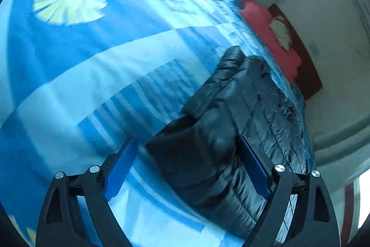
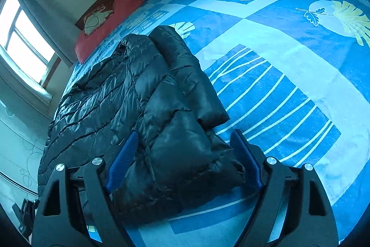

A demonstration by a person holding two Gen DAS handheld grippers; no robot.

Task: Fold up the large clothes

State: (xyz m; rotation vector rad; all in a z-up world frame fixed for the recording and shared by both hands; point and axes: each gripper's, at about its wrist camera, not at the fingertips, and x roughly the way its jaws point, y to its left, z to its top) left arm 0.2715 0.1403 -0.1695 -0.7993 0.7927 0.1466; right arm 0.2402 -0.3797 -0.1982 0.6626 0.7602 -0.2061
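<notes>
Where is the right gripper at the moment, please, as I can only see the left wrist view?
Observer: The right gripper is open over the near corner of the black jacket, one finger on each side of it.
Operator: Thank you. Is it pinching the fabric?
Observer: It does not look so; a strip of bedsheet shows between the jacket and its right-hand finger.
Operator: And where does the folded sleeve end?
Observer: The sleeve lies along the jacket's right edge; its cuff sits just beyond the fingertips.
</notes>
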